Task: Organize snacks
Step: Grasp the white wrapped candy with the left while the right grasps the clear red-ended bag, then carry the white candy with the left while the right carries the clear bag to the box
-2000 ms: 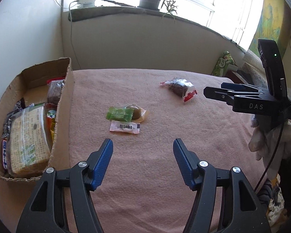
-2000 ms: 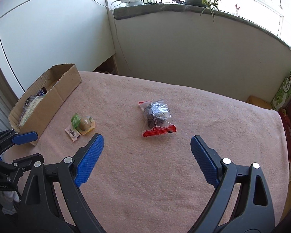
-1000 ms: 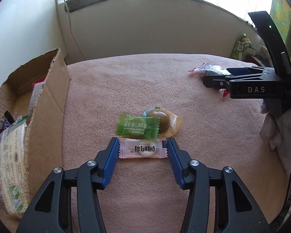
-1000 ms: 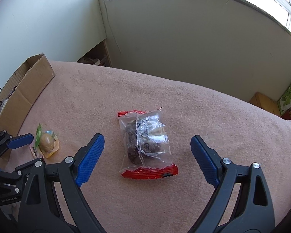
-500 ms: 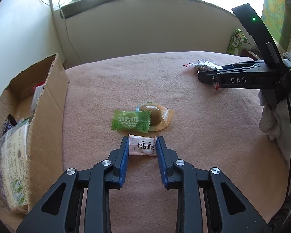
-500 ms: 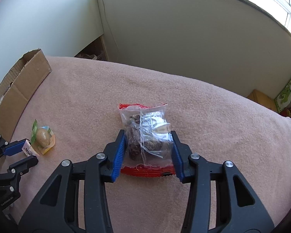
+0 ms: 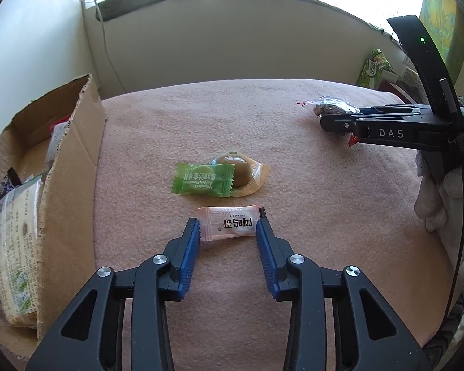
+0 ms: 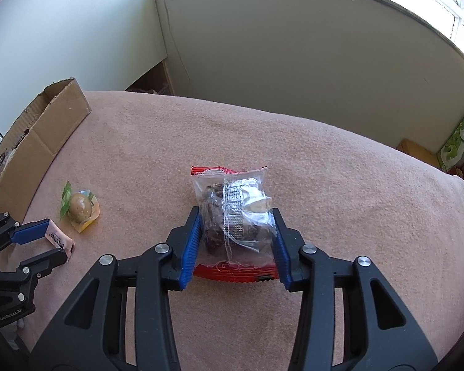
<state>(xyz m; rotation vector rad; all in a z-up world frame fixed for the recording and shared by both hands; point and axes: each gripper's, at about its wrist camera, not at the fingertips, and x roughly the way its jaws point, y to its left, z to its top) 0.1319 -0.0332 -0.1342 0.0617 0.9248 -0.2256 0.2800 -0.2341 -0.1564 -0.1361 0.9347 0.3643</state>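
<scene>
Reopening left gripper (image 7: 229,232) fingers flank the pink candy (image 7: 230,223).

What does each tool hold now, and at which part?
Right tool: clear red-edged snack bag, by its long sides. Left tool, jaws opening: pale pink candy wrapper lies between them, unheld.

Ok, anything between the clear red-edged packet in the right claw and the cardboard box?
The green candy and the egg-like snack lie on the blanket roughly along that path, and the left claw at the pink packet sits there too. Lifting over them should clear.
</scene>
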